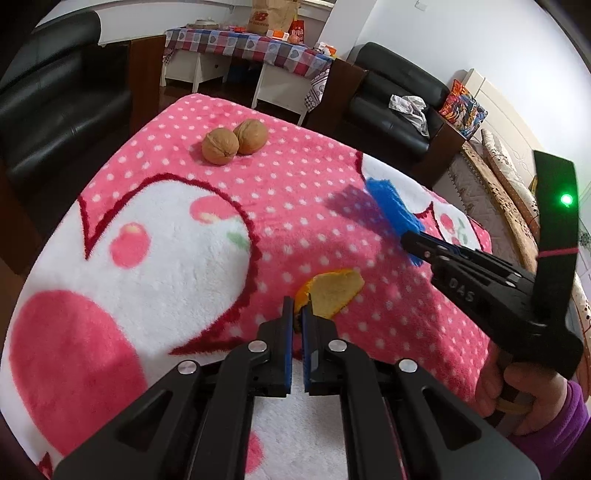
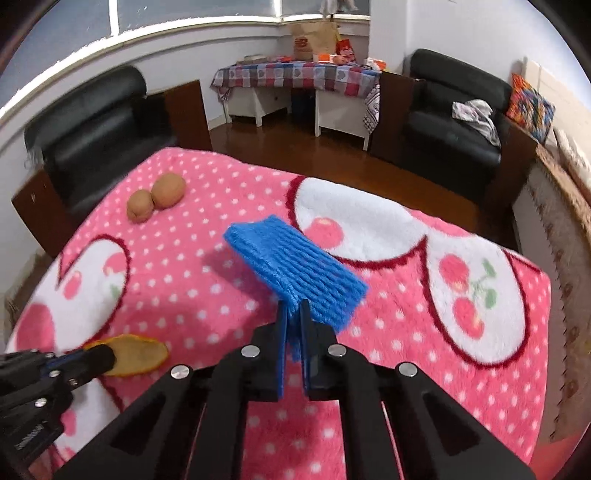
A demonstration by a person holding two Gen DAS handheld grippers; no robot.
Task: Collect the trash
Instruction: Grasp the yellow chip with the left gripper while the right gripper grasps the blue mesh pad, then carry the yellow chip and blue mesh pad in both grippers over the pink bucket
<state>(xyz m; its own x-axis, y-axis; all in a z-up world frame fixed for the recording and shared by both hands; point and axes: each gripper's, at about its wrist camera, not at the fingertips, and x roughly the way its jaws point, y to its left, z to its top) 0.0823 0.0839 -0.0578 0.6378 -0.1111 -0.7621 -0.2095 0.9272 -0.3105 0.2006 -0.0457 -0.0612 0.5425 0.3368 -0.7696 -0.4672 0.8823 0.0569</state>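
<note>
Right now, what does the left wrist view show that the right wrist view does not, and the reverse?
Only the left wrist view shows the person's hand in a purple sleeve, holding the right gripper's handle.

Only the right wrist view shows the window and the blue foam net's broad ribbed face.

Both show the net clamped in the right gripper, the orange peel pinched in the left gripper, two walnuts and the pink dotted blanket.
</note>
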